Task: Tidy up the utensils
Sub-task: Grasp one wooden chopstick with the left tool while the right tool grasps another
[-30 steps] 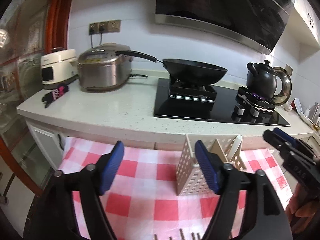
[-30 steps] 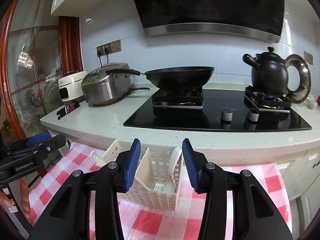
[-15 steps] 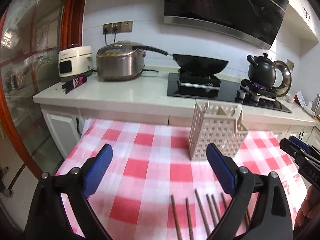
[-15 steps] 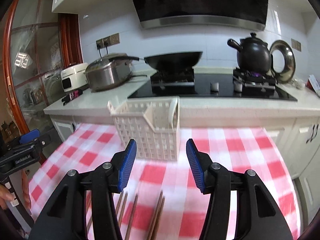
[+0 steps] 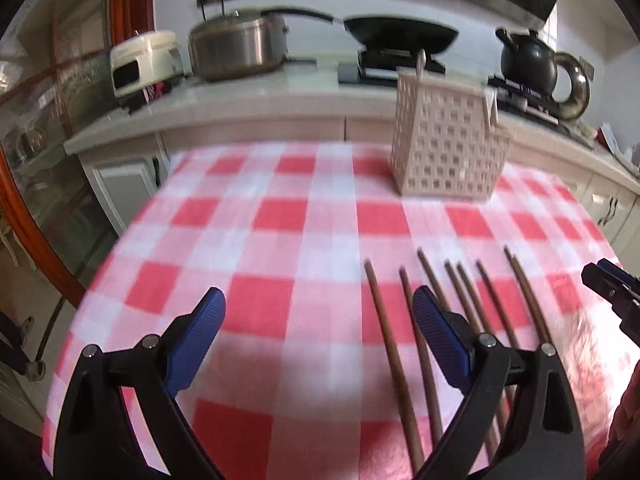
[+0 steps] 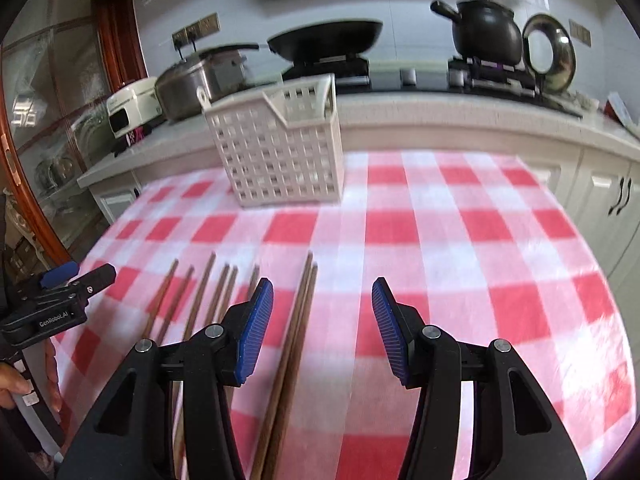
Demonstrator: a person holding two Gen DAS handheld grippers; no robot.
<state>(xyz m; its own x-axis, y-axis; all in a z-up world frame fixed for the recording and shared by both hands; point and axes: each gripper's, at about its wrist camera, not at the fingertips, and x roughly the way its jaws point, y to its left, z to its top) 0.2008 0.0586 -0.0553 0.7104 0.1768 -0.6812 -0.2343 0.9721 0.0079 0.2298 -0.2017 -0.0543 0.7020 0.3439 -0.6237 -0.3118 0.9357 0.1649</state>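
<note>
Several brown wooden chopsticks (image 5: 380, 320) lie side by side on the red-and-white checked cloth (image 5: 280, 216). A white perforated utensil basket (image 5: 448, 148) stands upright behind them. My left gripper (image 5: 316, 304) hovers wide open over bare cloth, with the leftmost chopsticks by its right finger. My right gripper (image 6: 322, 300) is open above the cloth, and the rightmost pair of chopsticks (image 6: 298, 320) runs under its left finger. The basket (image 6: 280, 152) stands beyond it to the left. Neither gripper holds anything. A hand (image 6: 12, 384) carries the left gripper (image 6: 80, 274) at the frame's edge.
Behind the table runs a white counter (image 5: 248, 100) with a rice cooker (image 5: 144, 64), a steel cooker (image 5: 240, 48), a wok (image 5: 400, 34) and a black kettle (image 5: 528, 64). Cabinets (image 6: 608, 188) stand to the right and a wood-framed glass door (image 5: 36, 160) to the left.
Both grippers have come down towards the table and tilted downward, so the chopsticks now show under them. The left jaws stand wider than a second ago, the right ones slightly wider.
</note>
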